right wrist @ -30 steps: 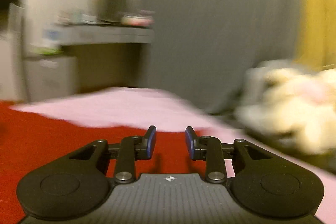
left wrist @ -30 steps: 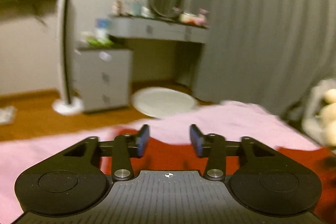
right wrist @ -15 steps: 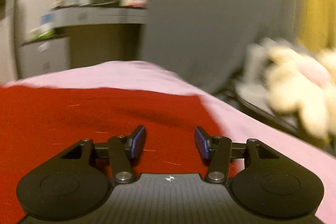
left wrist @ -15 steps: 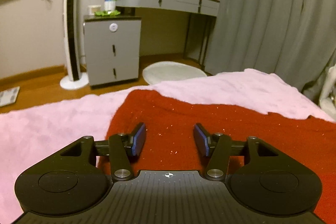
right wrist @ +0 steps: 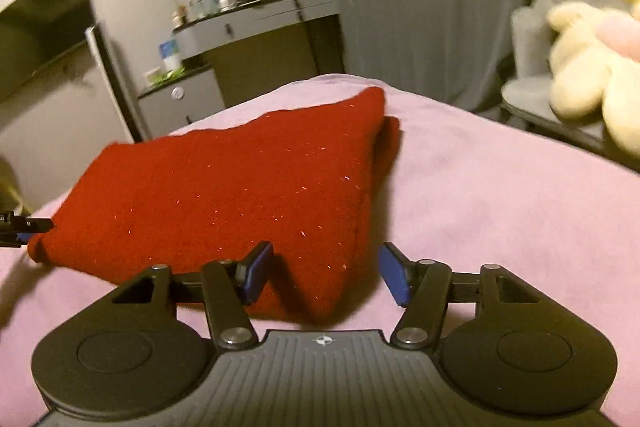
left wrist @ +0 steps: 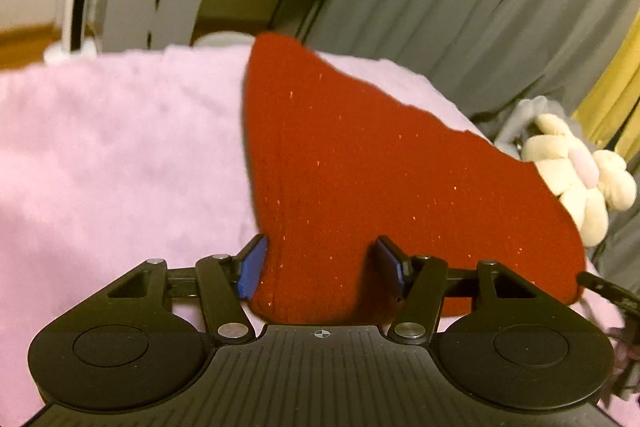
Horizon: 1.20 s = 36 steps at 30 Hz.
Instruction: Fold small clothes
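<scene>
The red knit cloth (left wrist: 360, 187) lies on the pink blanket (left wrist: 120, 155) on the bed, already doubled over w/ one layer on another. This looks like the grab step for the next fold.

Left hand-held gripper (left wrist: 320, 267): jaws apart & opening, near left corner of the cloth between them, pads not pinching yet. Right hand-held gripper (right wrist: 324, 277): jaws apart & opening too, near right corner between them, not pinched.

Next move prob. needs both to close on the corners at the same time, then lift and carry the edge across evenly.

Containers: none seen. A plush toy (right wrist: 588, 67) sits off to the side.
</scene>
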Each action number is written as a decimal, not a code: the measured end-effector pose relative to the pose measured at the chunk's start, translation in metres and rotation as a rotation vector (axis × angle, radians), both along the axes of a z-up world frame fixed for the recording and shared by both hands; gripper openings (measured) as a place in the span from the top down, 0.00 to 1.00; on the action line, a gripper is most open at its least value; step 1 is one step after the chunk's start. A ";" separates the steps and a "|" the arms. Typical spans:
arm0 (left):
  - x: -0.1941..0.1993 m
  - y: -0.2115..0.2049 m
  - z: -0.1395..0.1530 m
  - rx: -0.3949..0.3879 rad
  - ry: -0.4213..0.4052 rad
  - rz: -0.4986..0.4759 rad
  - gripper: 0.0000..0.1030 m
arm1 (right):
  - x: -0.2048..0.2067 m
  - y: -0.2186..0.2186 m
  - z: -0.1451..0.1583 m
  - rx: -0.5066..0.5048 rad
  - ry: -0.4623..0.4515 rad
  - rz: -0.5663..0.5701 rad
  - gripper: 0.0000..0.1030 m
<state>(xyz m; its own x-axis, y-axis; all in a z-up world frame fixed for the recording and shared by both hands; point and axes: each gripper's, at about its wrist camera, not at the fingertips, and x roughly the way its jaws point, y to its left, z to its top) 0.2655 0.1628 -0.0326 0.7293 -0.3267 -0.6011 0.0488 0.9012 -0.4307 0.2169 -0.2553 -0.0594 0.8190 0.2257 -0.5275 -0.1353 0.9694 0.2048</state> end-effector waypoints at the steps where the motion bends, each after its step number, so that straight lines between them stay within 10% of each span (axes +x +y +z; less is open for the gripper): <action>1: 0.002 0.004 0.004 -0.019 0.003 -0.001 0.39 | 0.009 0.004 0.000 -0.010 0.002 0.010 0.48; 7: 0.010 0.008 0.017 0.005 -0.035 -0.123 0.64 | 0.017 0.008 0.001 -0.066 0.038 0.163 0.76; 17: 0.020 0.003 0.018 0.026 0.018 -0.084 0.84 | 0.022 0.031 0.005 -0.095 0.103 0.107 0.85; 22: 0.009 0.000 0.045 0.106 -0.056 -0.054 0.84 | -0.003 0.022 0.035 -0.020 -0.049 0.028 0.88; 26: 0.019 -0.018 0.014 0.279 0.049 -0.037 0.83 | 0.003 0.030 0.005 -0.208 0.065 -0.056 0.91; 36: 0.010 -0.038 0.061 0.302 -0.050 0.086 0.63 | -0.007 0.060 0.042 -0.286 -0.034 -0.254 0.85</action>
<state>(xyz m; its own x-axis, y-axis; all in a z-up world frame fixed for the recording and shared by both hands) 0.2753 0.1244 0.0285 0.7778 -0.0747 -0.6241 -0.0189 0.9897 -0.1420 0.2099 -0.1951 -0.0177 0.8482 -0.1391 -0.5112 0.1146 0.9902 -0.0793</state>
